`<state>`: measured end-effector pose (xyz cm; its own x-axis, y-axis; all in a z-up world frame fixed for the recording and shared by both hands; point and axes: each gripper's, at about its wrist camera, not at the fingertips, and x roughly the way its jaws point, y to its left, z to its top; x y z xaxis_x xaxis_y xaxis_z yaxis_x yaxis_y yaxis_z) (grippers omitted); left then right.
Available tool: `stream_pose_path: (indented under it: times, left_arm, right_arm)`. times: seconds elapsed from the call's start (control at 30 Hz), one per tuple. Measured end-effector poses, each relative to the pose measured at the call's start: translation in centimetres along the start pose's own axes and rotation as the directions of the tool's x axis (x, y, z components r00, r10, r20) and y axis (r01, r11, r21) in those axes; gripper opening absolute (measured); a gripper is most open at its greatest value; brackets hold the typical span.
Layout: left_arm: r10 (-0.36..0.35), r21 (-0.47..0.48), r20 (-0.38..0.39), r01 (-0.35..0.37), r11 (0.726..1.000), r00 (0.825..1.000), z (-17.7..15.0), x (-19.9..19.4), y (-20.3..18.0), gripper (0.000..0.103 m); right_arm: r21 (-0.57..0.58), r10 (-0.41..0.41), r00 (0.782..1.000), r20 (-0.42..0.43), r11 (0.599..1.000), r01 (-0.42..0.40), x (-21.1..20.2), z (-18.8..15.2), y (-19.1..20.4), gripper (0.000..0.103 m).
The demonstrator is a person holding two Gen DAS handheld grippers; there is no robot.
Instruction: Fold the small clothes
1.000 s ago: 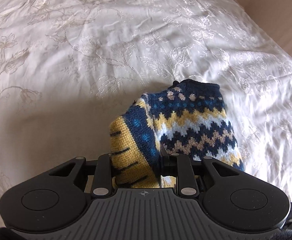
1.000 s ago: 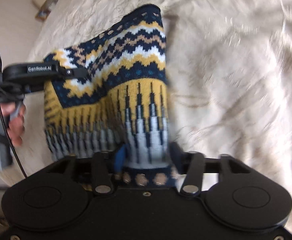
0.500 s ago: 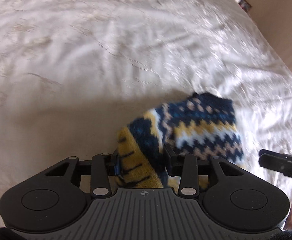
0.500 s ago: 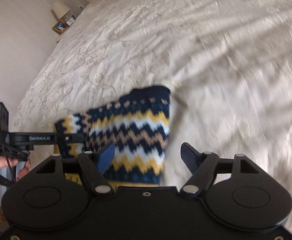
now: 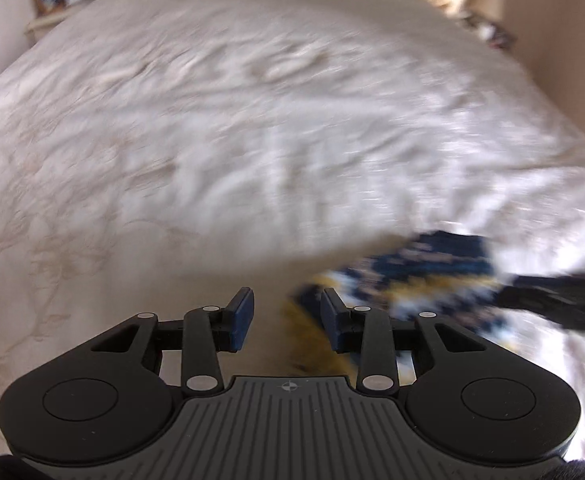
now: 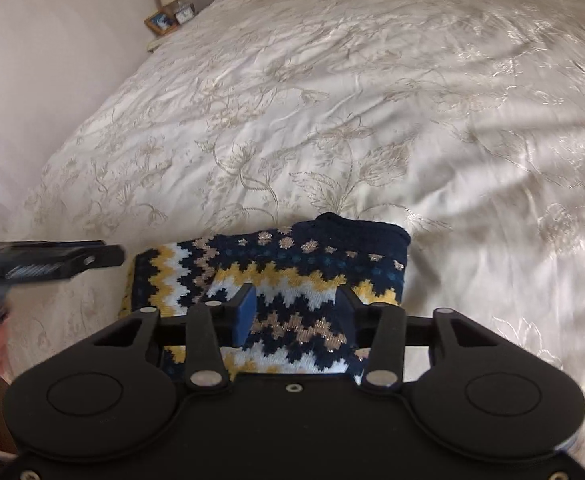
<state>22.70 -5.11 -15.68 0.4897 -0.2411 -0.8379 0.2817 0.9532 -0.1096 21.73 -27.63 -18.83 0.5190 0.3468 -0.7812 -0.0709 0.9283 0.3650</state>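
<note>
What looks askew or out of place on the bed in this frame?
Nothing stands out. The folded knit garment lies flat on the bedspread, and the left hand-held gripper and right hand-held gripper are both open.

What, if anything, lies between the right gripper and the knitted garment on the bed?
Nothing visible does. The right gripper is open directly over the knitted garment, which lies folded on the bedspread. The left gripper, also open, sits off to the garment's left edge, clear of that path.
</note>
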Motion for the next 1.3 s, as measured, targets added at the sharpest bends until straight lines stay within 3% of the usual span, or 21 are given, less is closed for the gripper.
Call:
stream_pose_path:
  times: [0.1,0.17,0.23,0.3,0.43,0.57,0.73,0.87,1.0,1.3]
  left_arm:
    - [-0.064,0.068,-0.008,0.064,0.996,0.998,-1.6,0.6,-2.3,0.036]
    - [-0.018,0.094,-0.061,0.023,0.995,0.998,-2.5,2.7,-2.7,0.036]
    - [0.023,0.055,-0.135,-0.015,0.998,0.991,-3.3,5.1,-1.6,0.039]
    - [-0.005,-0.025,-0.168,0.001,1.0,0.986,-3.6,6.6,-0.2,0.041]
    - [-0.03,-0.001,-0.175,0.03,1.0,0.984,-2.8,6.4,0.2,0.042]
    - [-0.024,0.055,-0.098,0.03,0.998,0.995,-2.3,3.4,-0.1,0.04]
    - [-0.086,0.173,-0.045,0.093,0.981,0.995,-3.9,-0.2,-2.3,0.04]
    - [-0.112,0.221,-0.104,0.133,0.966,0.988,-6.5,0.9,-3.6,0.04]
    - [-0.084,0.224,-0.158,0.118,0.967,0.984,-8.1,3.3,-2.7,0.041]
    - [-0.105,0.213,-0.133,0.131,0.968,0.986,-8.5,3.0,-2.1,0.042]
  right_arm:
    - [-0.024,-0.026,0.999,-0.028,0.999,0.026,1.6,0.2,0.0,0.052]
    - [-0.044,-0.082,0.995,-0.054,0.996,0.079,2.8,0.4,-0.3,0.052]
    - [-0.052,-0.14,0.985,-0.096,0.989,0.135,4.3,0.5,-1.0,0.052]
    - [-0.046,-0.177,0.976,-0.125,0.984,0.172,5.4,0.6,-2.0,0.052]
    - [-0.043,-0.196,0.973,-0.123,0.98,0.193,5.5,0.8,-2.5,0.052]
    - [-0.044,-0.21,0.977,-0.035,0.977,0.209,2.3,0.6,-1.4,0.052]
    - [-0.066,-0.145,0.988,0.051,0.987,0.148,-2.5,-1.6,1.6,0.051]
    - [-0.099,-0.106,0.994,-0.018,0.99,0.104,-2.2,-4.0,3.9,0.044]
    - [-0.055,-0.195,0.976,-0.102,0.98,0.19,0.6,-6.1,2.6,0.039]
    - [-0.074,-0.292,0.954,-0.067,0.955,0.287,1.0,-6.9,3.8,0.041]
